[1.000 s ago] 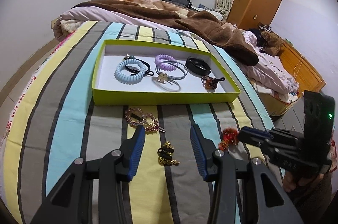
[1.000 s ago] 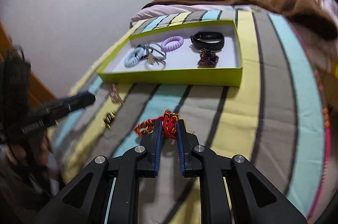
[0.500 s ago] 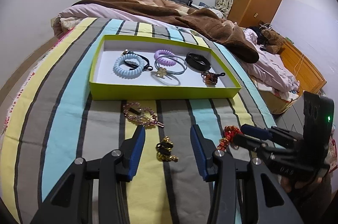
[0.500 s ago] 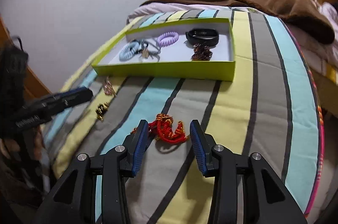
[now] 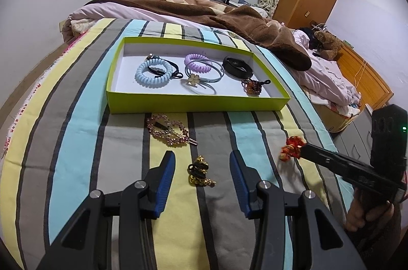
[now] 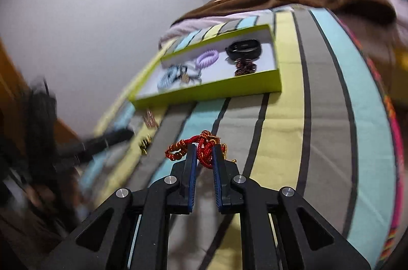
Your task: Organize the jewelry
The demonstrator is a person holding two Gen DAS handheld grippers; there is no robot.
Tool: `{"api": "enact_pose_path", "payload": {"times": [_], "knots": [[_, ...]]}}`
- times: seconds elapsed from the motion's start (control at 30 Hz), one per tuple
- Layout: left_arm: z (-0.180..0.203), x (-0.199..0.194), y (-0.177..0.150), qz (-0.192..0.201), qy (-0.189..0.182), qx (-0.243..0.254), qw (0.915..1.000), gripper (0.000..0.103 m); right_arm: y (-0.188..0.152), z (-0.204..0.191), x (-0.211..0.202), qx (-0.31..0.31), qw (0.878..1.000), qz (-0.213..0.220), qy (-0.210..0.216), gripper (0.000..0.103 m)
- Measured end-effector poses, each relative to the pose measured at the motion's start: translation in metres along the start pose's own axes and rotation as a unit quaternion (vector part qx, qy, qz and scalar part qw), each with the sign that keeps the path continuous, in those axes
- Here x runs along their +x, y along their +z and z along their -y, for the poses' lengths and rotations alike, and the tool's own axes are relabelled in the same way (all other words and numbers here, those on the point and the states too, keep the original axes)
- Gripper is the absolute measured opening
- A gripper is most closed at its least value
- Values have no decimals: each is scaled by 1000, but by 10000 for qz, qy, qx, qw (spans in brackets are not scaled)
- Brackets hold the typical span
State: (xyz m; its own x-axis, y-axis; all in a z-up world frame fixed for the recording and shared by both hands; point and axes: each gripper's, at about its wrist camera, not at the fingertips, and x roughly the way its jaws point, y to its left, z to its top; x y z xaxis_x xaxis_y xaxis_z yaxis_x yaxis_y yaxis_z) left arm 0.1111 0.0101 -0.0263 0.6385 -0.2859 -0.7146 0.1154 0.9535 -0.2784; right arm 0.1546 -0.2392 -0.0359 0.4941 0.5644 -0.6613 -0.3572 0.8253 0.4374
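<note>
Pinching a red-and-gold braided cord bracelet (image 6: 204,151), the right gripper (image 6: 204,155) has its blue pads pressed together on the cord's middle loops, with a beaded end hanging free at nine o'clock of the fingers. In the left wrist view the same bracelet (image 5: 292,146) appears lifted off the striped bedspread (image 5: 84,122), at three o'clock of the left gripper (image 5: 202,169). Judged by its slack drape, the piece is light, soft and limp; a grip across several strands holds best, since a single strand could slip and loose ends may snag the box wall.

The left gripper is spread wide, holding nothing, with a small gold-and-black charm piece (image 5: 200,170) lying on the bedspread between its fingers. This item looks small, hard and irregular; closing across its bulkiest part seems the safest hold. At eleven o'clock of it lies a pink rhinestone hair clip (image 5: 169,130), flat and stiff, just in front of the box.

The lime-green box (image 5: 199,105) sits at twelve o'clock and already contains a blue coil hair tie (image 5: 154,71), a purple coil hair tie (image 5: 197,61), a flower bangle (image 5: 201,81), a black band (image 5: 237,65) and a brown beaded tie (image 5: 252,86). The right wrist view is motion-blurred, so finer detail there cannot be confirmed.
</note>
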Motion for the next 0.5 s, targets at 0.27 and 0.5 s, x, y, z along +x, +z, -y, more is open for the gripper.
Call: {"api": "enact_pose_path", "payload": {"times": [0.27,0.5], "knots": [[5,-1,-1,-5,-48,89,9999,46,-8,-17,-2,-814,9909,-129,-1065,20],[-3,-12,-2,82,35,9,10000,46,4,-28,6,-1221,9852,-122,-1200,20]]}}
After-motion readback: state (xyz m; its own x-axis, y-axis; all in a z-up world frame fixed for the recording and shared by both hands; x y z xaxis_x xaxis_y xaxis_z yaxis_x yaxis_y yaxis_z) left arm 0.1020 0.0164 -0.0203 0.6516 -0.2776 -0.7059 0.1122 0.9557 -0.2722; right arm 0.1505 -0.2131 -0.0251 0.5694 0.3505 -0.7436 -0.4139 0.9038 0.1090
